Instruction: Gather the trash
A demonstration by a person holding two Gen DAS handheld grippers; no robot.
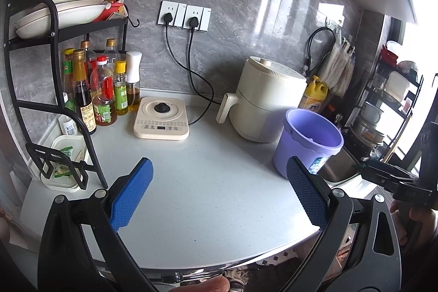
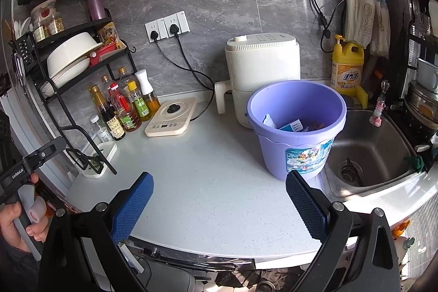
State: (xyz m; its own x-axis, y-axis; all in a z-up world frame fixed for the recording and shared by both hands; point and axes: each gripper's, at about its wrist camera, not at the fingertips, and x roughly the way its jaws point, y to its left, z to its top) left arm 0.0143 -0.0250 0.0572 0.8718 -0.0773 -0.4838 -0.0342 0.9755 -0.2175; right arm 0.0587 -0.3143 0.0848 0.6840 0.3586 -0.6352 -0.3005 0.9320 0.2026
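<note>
both grippers, left (image 1: 219,190) and right (image 2: 219,199), spread wide and empty over the counter (image 2: 208,182). trash (image 2: 293,125) sits inside the purple bucket (image 2: 295,127). collecting looks nearly done; next move: scan for leftovers.

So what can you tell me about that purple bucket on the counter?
The purple bucket looks like smooth lavender plastic, round, tapering slightly downward, with a thick rolled rim and a blue pictorial label on its front. It stands upright and lidless on the white countertop, right beside the steel sink and in front of the cream air fryer. Inside lie scraps: a blue-and-white carton, white paper and some orange bits. Neither gripper touches it.
</note>
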